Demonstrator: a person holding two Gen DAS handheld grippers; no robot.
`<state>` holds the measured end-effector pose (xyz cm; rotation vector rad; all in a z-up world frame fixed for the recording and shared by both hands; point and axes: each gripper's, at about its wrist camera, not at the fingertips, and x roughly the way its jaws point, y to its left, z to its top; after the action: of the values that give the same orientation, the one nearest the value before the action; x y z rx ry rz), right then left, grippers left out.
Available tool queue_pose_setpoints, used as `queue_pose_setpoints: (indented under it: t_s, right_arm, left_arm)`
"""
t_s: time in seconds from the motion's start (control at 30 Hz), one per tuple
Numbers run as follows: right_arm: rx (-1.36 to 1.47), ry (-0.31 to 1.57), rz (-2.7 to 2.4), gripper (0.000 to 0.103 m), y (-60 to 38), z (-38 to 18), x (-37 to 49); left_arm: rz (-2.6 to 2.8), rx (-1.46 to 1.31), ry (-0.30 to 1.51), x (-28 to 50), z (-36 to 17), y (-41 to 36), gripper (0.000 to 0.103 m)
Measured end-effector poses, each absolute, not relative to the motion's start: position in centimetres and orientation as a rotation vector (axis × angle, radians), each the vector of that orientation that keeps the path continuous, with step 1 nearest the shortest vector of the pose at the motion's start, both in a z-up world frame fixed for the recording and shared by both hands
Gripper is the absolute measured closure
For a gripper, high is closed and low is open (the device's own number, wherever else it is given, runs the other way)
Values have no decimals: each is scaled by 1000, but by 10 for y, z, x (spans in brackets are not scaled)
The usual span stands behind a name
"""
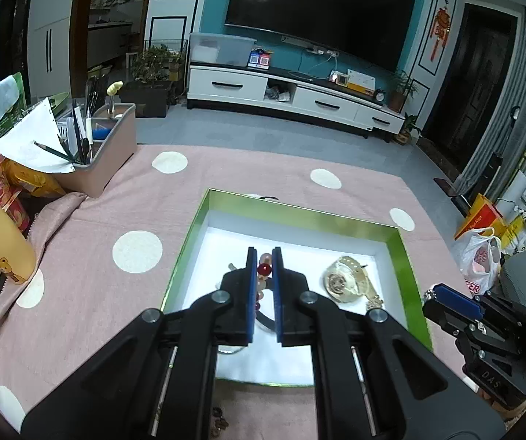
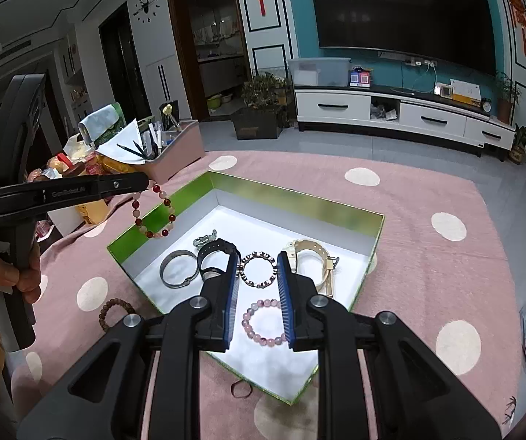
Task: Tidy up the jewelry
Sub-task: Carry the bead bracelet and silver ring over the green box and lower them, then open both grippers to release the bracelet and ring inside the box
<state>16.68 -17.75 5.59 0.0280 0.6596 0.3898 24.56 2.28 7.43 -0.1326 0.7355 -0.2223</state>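
My left gripper point(image 1: 264, 253) is shut on a red and pink bead bracelet point(image 1: 264, 268). In the right wrist view the left gripper point(image 2: 147, 183) hangs that bracelet point(image 2: 154, 212) in the air over the left wall of the green box point(image 2: 299, 194). On the box's white floor lie a steel bangle point(image 2: 178, 269), a black watch point(image 2: 213, 256), a silver link bracelet point(image 2: 259, 269), a pink bead bracelet point(image 2: 264, 322) and a gold watch point(image 2: 312, 256). My right gripper point(image 2: 258, 256) hovers above them, open by a narrow gap with nothing between its pads.
A brown wooden bead bracelet point(image 2: 114, 311) and a brown hair tie point(image 2: 241, 390) lie on the pink dotted cloth outside the box. A pink desk organizer point(image 1: 112, 146), a yellow bottle point(image 1: 2, 242) and snack packs crowd the left. A plastic bag point(image 1: 479, 256) sits at the right.
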Motion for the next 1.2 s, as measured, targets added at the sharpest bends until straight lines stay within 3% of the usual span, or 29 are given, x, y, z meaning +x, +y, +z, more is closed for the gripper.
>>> queue_pose_setpoints:
  t_s: [1.2]
  right_arm:
    - [10, 816, 389, 82, -150, 18, 226]
  left_arm:
    - [-133, -96, 891, 306, 9, 33, 96]
